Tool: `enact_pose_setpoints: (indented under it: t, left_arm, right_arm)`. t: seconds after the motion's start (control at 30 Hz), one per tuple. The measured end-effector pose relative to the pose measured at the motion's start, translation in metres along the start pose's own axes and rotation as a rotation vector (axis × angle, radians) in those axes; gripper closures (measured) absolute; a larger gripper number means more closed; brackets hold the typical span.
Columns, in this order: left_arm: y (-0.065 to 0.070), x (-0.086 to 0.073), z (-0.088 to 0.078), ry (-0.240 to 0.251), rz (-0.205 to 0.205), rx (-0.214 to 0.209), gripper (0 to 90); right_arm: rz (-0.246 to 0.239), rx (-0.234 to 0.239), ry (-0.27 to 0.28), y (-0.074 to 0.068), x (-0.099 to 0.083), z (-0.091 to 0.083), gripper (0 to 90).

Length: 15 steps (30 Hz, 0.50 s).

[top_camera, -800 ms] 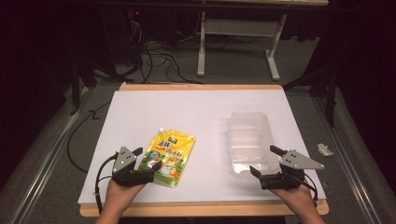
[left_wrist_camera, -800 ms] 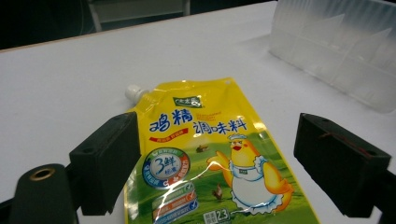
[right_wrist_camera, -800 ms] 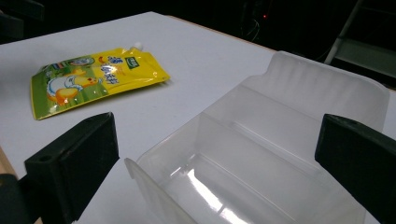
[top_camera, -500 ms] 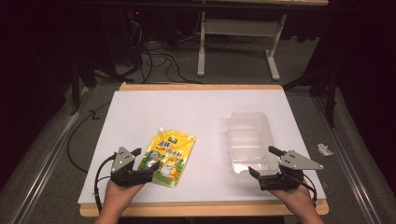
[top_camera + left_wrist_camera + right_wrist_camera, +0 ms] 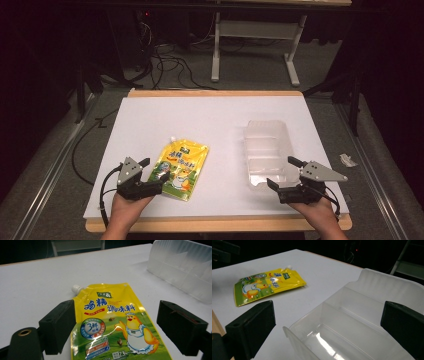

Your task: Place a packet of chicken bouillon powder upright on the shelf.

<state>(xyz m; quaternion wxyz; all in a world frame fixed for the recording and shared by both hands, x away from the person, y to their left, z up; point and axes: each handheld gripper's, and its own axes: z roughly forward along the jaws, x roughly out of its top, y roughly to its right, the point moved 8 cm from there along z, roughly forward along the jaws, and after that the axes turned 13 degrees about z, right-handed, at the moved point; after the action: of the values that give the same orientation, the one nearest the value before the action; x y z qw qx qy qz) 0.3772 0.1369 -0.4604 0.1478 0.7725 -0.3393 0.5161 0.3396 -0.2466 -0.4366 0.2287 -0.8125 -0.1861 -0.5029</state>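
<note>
Now, left gripper [image 5: 154, 170]: jaws held wide around flat yellow seasoning pouch [image 5: 181, 167], unpressed.
Right gripper [image 5: 285, 172]: jaws spread beside clear plastic tray [image 5: 266, 150].

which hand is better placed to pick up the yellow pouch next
Left. The left gripper sits open at the near end of the yellow pouch, which lies flat between its fingers in the left gripper view. The right gripper is open at the clear tray, farther from the pouch.

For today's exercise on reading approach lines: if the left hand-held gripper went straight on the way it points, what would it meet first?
Probably the yellow pouch: it lies flat between the left hand-held gripper's open jaws.
</note>
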Motion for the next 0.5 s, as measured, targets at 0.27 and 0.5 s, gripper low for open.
enact_pose_setpoints:
  t: [0.27,0.5]
  left_arm:
    - [0.000,0.000,0.001,0.001,-0.050,-0.037,20.8]
    - [-0.001,0.001,0.017,-0.024,-0.074,-0.030,25.8]
  right_arm:
    - [-0.009,-0.013,-0.018,0.000,-0.003,0.002,0.0]
    - [-0.007,-0.005,-0.027,0.000,-0.002,0.002,0.0]
